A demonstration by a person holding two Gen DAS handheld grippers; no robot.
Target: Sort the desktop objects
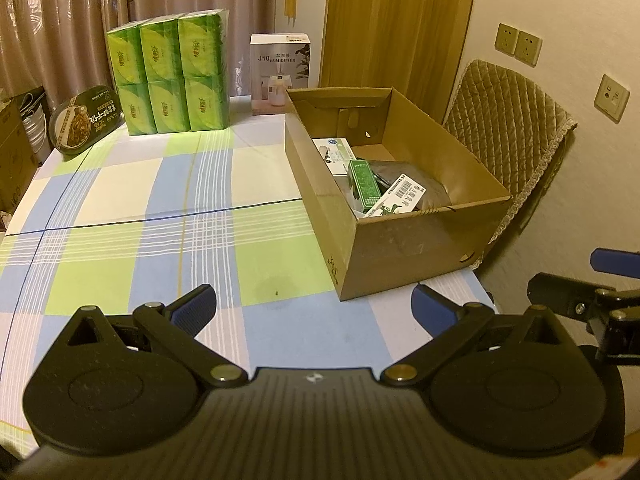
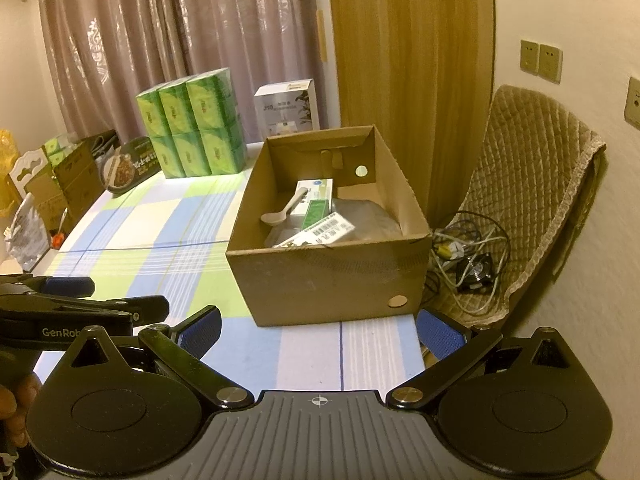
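Observation:
An open cardboard box (image 1: 404, 248) (image 2: 320, 276) stands on the right part of the checked tablecloth (image 1: 160, 216). Inside lie a green carton (image 1: 363, 184) (image 2: 318, 213), white cartons with barcodes (image 1: 396, 200) (image 2: 320, 232), a grey bag (image 2: 368, 220) and a pale spoon (image 2: 280, 210). My left gripper (image 1: 314, 304) hovers open over the near table, left of the box's front corner, nothing between its fingers. My right gripper (image 2: 320, 330) is open and empty too, just in front of the box's near wall.
A stack of green tissue packs (image 1: 172, 80) (image 2: 192, 132), a humidifier box (image 1: 280, 74) (image 2: 288, 106) and a black oval food tray (image 1: 86, 120) (image 2: 128, 164) line the table's far edge. A quilted chair (image 1: 508, 136) (image 2: 528, 184) with cables (image 2: 468, 252) stands right of the table. Boxes (image 2: 60, 184) crowd the left.

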